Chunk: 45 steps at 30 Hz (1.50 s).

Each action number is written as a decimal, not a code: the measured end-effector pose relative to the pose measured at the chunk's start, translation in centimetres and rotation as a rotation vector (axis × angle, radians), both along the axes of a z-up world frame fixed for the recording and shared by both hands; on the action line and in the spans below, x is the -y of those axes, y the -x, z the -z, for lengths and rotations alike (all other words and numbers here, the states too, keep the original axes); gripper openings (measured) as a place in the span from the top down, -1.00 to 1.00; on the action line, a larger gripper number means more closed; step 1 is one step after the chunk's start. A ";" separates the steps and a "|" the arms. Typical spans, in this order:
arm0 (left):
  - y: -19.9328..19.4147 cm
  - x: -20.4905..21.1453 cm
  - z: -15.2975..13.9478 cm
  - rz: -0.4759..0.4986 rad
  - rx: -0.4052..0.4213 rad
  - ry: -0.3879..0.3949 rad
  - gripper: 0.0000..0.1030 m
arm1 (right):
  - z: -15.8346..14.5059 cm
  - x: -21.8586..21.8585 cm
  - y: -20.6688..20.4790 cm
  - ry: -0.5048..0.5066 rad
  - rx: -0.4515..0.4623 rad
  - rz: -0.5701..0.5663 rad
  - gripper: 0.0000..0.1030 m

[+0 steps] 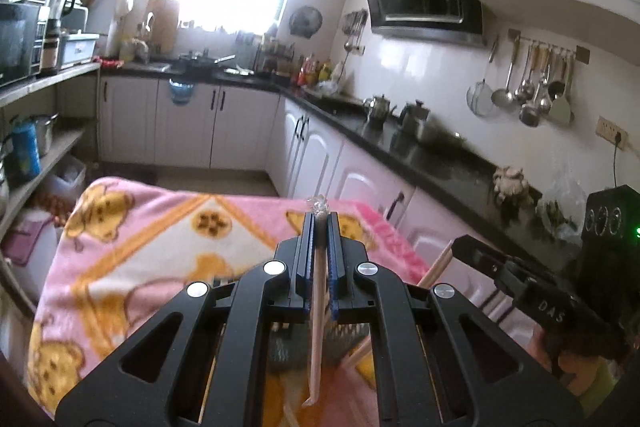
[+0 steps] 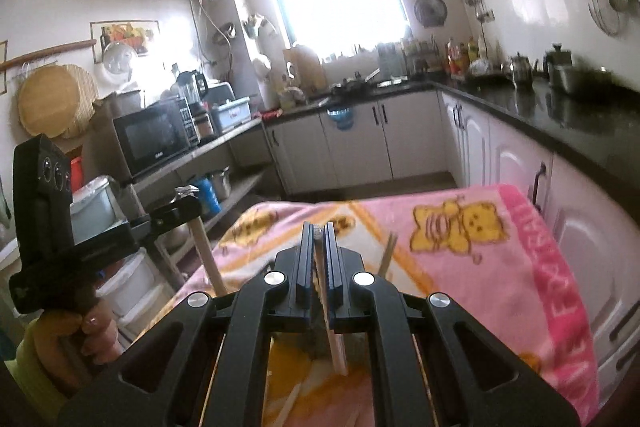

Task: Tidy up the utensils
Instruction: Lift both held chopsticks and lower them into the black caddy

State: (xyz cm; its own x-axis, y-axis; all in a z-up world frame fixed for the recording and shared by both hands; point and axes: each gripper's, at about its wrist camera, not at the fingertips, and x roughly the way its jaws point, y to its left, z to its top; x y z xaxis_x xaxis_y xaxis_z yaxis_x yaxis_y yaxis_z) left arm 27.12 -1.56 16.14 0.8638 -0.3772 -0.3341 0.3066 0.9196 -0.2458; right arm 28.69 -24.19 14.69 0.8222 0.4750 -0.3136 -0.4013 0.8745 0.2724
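While both hands are raised above the table, each black two-finger gripper is clenched on one thin pale wooden chopstick. The left gripper (image 1: pixel 319 217) grasps its chopstick (image 1: pixel 318 311) near the top end, where something small and clear, perhaps a decoration, shows at twelve o'clock above the fingertips; the stick hangs down toward six o'clock. The right gripper (image 2: pixel 318 227) is pinched on the second chopstick (image 2: pixel 334 339), which also slants down toward six o'clock below the jaws. Under both lies the pink blanket with yellow bear pictures (image 1: pixel 132 247), covering the table. In the left view the right gripper appears at three o'clock, and a further pale stick (image 1: pixel 438 263) rises beside it; I cannot tell if it is free or standing in a container. Something grey and dark sits just under the left jaws, too blurred to name. I judge the step in hand to be carrying the two picked chopsticks. The next move calls for bringing them side by side, tips aligned, over their holder, and only then loosening the grip.
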 end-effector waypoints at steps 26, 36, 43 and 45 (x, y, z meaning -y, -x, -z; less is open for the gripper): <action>-6.6 1.9 2.2 -0.085 0.073 0.002 0.98 | -0.9 -0.4 -5.6 0.001 0.002 0.055 0.89; -7.0 2.0 5.1 -0.062 0.031 0.008 0.98 | 1.5 -0.7 -5.9 0.011 -0.043 0.061 0.89; -7.1 1.8 7.0 -0.042 -0.015 0.005 0.97 | 3.4 -0.8 -6.0 0.010 -0.079 0.069 0.89; -7.0 1.7 7.4 -0.042 -0.024 0.004 0.97 | 3.9 -0.9 -5.9 0.006 -0.089 0.071 0.89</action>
